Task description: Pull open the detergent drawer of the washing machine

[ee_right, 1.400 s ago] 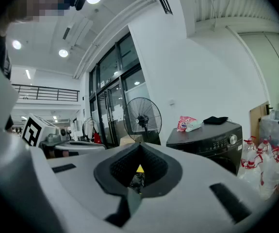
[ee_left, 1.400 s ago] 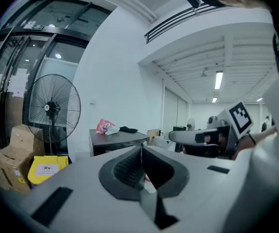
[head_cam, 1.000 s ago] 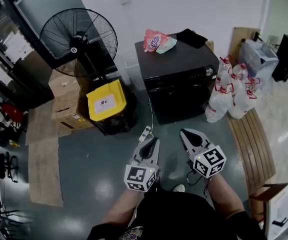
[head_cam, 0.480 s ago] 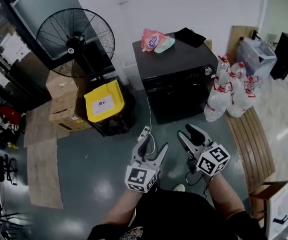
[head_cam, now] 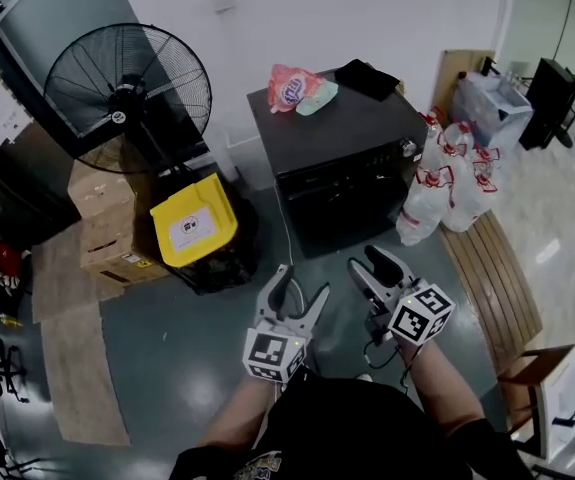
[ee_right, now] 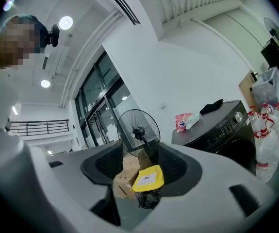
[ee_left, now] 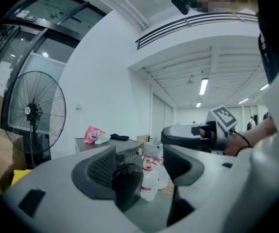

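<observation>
Head view: the washing machine (head_cam: 337,158) is a black box against the white wall, with a pink bag (head_cam: 289,88) and a dark cloth (head_cam: 367,76) on top. Both tongs are low in the frame, well short of it, with bare floor (head_cam: 167,348) in between. The left tongs (head_cam: 302,286) and right tongs (head_cam: 370,264) both point roughly toward the machine's front. I can't pick out the detergent drawer from here – the front panel is just dark. There's a fan (head_cam: 127,93) and a yellow bin (head_cam: 192,223) to the left, and tied water bottles (head_cam: 447,183) to the right.

Left gripper view: the left tongs (ee_left: 141,166) are wide and opening, with nothing held. The washing machine (ee_left: 129,154) sits far off in the gap, toward the left-hand jaw, with the bottles (ee_left: 151,178) beside it. The right tongs (ee_left: 192,135) poke in from the right.

Right gripper view: the right tongs (ee_right: 139,166) are partway apart and opening, also empty. The gap frames the yellow bin (ee_right: 148,177) and the fan (ee_right: 138,130) – the washing machine (ee_right: 221,127) is off to the right, outside the jaws.
</observation>
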Motion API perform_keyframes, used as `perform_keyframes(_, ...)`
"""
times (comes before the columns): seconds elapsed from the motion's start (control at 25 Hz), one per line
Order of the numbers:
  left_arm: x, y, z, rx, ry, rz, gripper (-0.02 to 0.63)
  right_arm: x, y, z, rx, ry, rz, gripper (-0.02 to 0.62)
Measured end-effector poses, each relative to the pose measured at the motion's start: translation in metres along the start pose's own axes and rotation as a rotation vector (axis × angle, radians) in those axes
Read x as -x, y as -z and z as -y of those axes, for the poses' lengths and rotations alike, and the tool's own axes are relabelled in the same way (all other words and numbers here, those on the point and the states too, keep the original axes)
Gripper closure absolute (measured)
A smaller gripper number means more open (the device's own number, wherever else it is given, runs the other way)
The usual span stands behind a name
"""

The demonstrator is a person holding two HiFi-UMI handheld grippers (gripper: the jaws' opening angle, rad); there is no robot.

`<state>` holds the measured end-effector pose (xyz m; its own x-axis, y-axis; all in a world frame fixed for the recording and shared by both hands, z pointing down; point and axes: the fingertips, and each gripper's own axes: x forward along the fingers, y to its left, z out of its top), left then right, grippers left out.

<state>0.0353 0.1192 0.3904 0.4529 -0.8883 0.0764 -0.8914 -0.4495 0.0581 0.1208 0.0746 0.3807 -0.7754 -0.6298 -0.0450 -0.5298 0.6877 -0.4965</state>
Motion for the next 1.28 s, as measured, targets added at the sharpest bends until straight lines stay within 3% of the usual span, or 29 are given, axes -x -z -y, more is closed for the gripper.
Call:
perform_keyframes(0.48, -0.033, -0.006, -0.095, 0.023, 0.123, -0.006, 0.327, -0.089, 0.005, 0.018, -0.042, 0.122, 0.027, 0.336)
perform_keyframes(0.88, -0.037, -0.004, -0.139, 0.006, 0.230, -0.031, 0.327, -0.152, 0.030, 0.033, -0.122, 0.187, 0.042, 0.328)
perform_keyframes(1.28, -0.036, 0.007, -0.180, 0.007, 0.206, -0.049, 0.327, -0.200, 0.068, 0.065, -0.239, 0.219, -0.001, 0.281)
